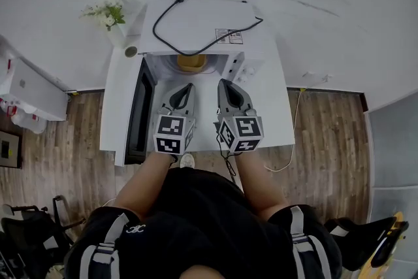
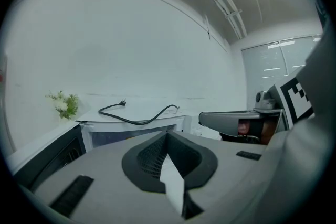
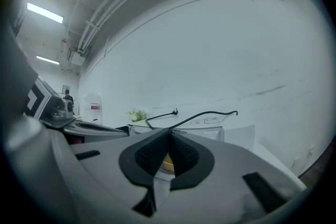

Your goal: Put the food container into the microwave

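Container (image 1: 191,63) upright inside open microwave (image 1: 204,17)

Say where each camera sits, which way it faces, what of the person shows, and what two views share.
Head view: on the person's head, looking steeply down into the open microwave holding the food container; forearms, lap, left gripper and right gripper show.
Left gripper view: on the left gripper, facing forward over shut jaws at the microwave's top; right gripper at right.
Right gripper view: on the right gripper, over shut jaws towards the food container; left gripper at left.
Shared: both gripper views show the black cable on the microwave.
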### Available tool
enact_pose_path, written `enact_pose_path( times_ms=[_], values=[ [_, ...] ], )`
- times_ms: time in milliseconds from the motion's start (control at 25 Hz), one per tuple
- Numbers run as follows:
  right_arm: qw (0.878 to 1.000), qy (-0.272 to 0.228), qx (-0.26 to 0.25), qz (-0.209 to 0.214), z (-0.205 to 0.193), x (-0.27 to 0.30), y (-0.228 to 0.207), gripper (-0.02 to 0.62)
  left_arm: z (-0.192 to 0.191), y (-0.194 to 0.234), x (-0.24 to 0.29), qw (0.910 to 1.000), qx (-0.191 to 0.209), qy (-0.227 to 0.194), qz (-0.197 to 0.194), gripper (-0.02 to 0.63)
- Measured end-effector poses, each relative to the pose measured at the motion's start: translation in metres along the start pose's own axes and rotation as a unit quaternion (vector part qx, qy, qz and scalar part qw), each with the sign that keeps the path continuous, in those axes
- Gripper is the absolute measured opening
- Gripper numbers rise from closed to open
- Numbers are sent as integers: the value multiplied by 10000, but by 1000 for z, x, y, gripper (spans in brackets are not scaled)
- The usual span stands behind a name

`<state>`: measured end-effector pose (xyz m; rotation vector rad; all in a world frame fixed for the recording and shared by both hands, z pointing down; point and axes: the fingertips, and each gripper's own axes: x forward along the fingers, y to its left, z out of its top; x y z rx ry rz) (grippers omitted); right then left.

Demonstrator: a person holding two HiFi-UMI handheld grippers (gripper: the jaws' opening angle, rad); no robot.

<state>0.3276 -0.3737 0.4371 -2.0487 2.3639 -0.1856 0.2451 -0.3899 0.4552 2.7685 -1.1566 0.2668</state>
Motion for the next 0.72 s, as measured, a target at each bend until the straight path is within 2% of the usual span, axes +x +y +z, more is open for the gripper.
enact_pose_path(
  times_ms=[200, 720],
  values=[
    [9999, -29, -11, -116, 4, 2, -6, -2, 4, 1, 0, 10000, 15, -50, 8, 9],
    [9998, 98, 142, -108, -7, 12, -10, -3, 2, 7, 8, 10000, 41, 9, -4, 9]
  ],
)
